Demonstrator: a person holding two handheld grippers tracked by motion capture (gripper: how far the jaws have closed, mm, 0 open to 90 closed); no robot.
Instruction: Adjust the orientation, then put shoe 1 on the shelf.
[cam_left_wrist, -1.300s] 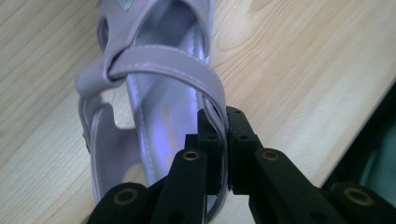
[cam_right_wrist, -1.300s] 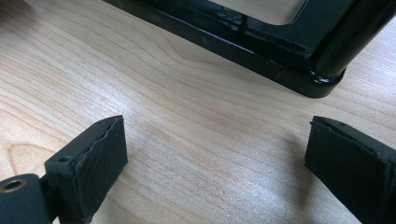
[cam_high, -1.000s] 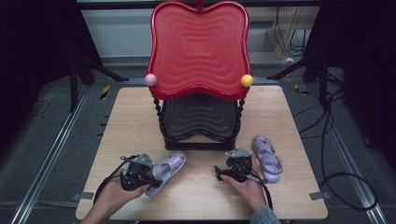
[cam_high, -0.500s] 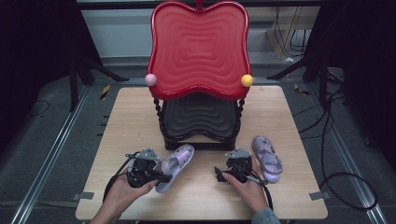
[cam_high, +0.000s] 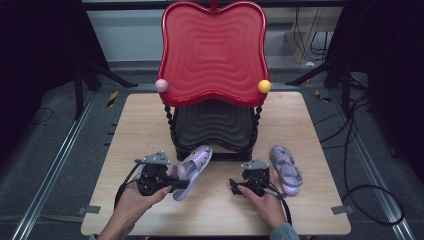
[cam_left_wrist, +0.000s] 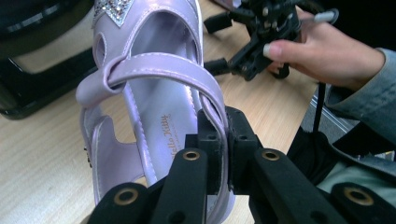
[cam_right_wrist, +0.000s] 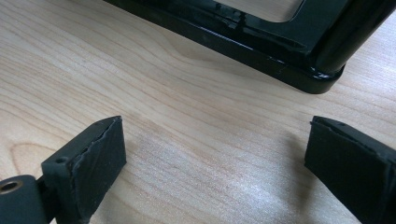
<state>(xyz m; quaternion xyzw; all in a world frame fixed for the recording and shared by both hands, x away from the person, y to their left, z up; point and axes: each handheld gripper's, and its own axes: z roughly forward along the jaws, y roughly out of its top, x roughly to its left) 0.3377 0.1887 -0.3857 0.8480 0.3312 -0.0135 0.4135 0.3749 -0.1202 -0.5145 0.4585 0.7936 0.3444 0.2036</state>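
At table front: shoes going to rack (cam_high: 212, 131).
Left gripper (cam_high: 176, 181): clamped on sandal (cam_high: 192, 165), now lifted, nearer rack.
Right gripper (cam_high: 235, 186): jaws apart, empty.

1. A two-tier stand (cam_high: 212, 100) sits at the middle of the table (cam_high: 135, 125), toward its far edge.
2. Before the stand, left of centre, the left gripper (cam_high: 172, 182) holds one sandal (cam_high: 192, 170) by its side, toe toward the stand's base.
3. The right gripper (cam_high: 240, 186) rests on the table before the stand's right corner.
4. The other sandal (cam_high: 286, 162) lies just right of it, on the table.
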